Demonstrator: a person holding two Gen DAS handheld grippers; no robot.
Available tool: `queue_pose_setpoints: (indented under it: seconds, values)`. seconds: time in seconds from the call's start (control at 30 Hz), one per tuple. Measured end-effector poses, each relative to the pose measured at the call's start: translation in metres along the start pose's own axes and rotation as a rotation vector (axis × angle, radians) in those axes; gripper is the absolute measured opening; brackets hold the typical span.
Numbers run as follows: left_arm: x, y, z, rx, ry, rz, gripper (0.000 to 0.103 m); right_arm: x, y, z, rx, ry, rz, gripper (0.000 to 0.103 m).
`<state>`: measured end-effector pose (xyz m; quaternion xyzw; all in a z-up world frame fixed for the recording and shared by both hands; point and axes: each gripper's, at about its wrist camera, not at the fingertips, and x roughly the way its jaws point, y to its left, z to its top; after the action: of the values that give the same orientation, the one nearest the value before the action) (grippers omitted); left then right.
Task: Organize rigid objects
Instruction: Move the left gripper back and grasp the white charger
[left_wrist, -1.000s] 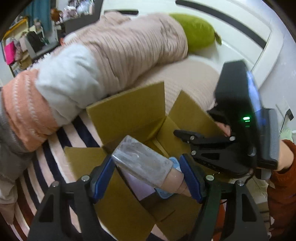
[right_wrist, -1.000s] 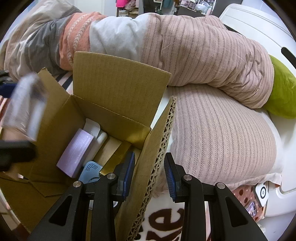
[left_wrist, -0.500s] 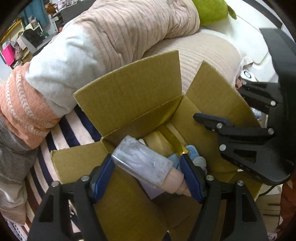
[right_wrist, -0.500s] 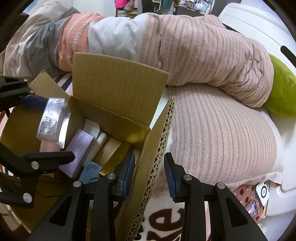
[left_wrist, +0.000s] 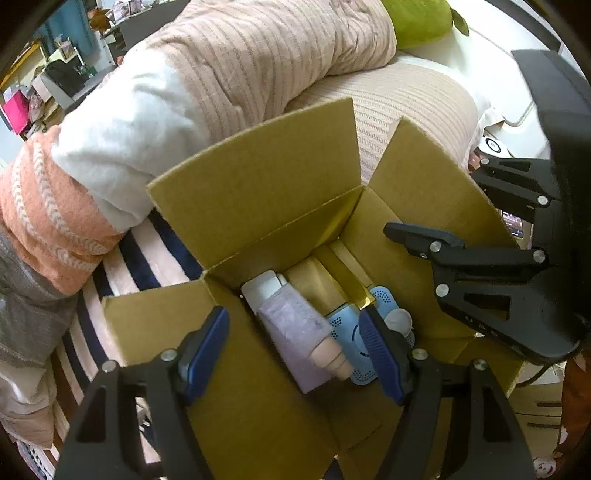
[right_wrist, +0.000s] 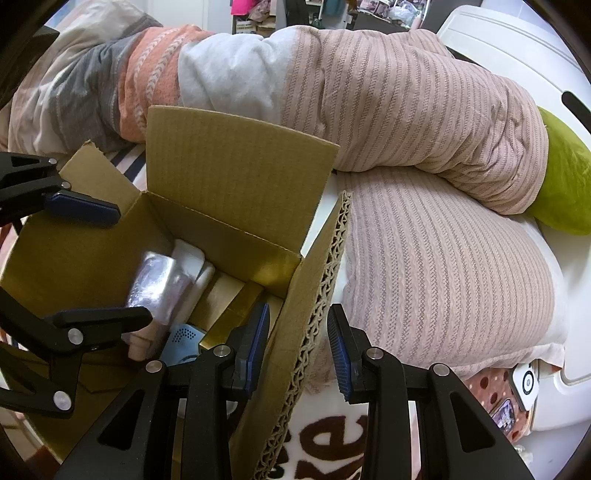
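Left gripper (left_wrist: 295, 343), jaws spread, should lift clear above the cardboard box (left_wrist: 258, 192) while right gripper (right_wrist: 297, 347) pinches its flap (right_wrist: 314, 295)

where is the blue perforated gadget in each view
Left wrist: the blue perforated gadget lies low in the cardboard box, partly behind the left gripper's right finger.
Right wrist: only its top shows, lower left, beside the right gripper's inner finger.
Shared landmark: the pale tube with the beige cap beside it.
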<state>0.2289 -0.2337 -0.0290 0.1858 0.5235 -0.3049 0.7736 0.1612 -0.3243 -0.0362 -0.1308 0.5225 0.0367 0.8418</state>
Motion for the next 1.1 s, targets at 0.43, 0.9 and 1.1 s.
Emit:
queue_pose_setpoints:
  seconds: [0.43, 0.9, 1.1]
  values:
    - [-0.116, 0.097, -0.094, -0.201, -0.315, 0.127, 0.081, 0.001, -0.002, -0.002, 0.008, 0.006, 0.001, 0.028]
    - [0.01, 0.182, -0.203, -0.464, -0.235, 0.269, 0.081, 0.003, -0.001, 0.0, 0.001, 0.014, -0.006, 0.028]
    - [0.043, 0.204, -0.197, -0.575, -0.249, 0.218, 0.078, 0.003, 0.0, 0.0, 0.003, 0.015, -0.003, 0.028]
